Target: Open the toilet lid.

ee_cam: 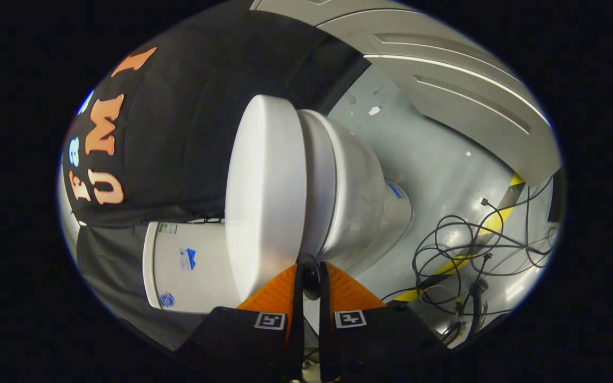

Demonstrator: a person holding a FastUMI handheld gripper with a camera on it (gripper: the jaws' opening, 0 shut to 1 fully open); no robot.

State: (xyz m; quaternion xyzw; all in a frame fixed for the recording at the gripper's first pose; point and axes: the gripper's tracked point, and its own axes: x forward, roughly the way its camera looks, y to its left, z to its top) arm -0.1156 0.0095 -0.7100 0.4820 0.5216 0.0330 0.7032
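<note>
1. here's the tool (311, 276), its two orange fingers (277, 292) drawn close together with only a narrow slot left between them.
2. a small dark round thing (311, 274) sits in that slot at the tips; whether the fingers press on it, i cannot tell.
3. right ahead of the fingertips is the toilet lid (264, 191), white and smooth, and the whole scene appears rolled onto its side in the gripper view.
4. the lid lies flat against the seat (317, 181), closed, its edge running away from the fingertips.
5. the fingertips are right at the seam where the lid's front edge meets the seat, touching or nearly so; which one, i cannot tell.
6. beyond the seat comes the white bowl (357, 197), narrowing into the base (398, 210), which stands on the grey floor (434, 154).
7. a small blue sticker (394, 190) shows on the base.
8. on the lid's other side is the white tank (189, 266), carrying a few small stickers, just beside the left finger.
9. behind the tank and lid hangs the booth's black cloth wall (195, 106).
10. out on the floor, beyond the right finger, a tangle of black cables (466, 250) sprawls across a yellow stripe (493, 223).
11. a grey panelled wall (445, 74) runs along the far side of the floor, well apart from the toilet.
12. each finger carries a black-and-white square marker (270, 321) on its black mount.
</note>
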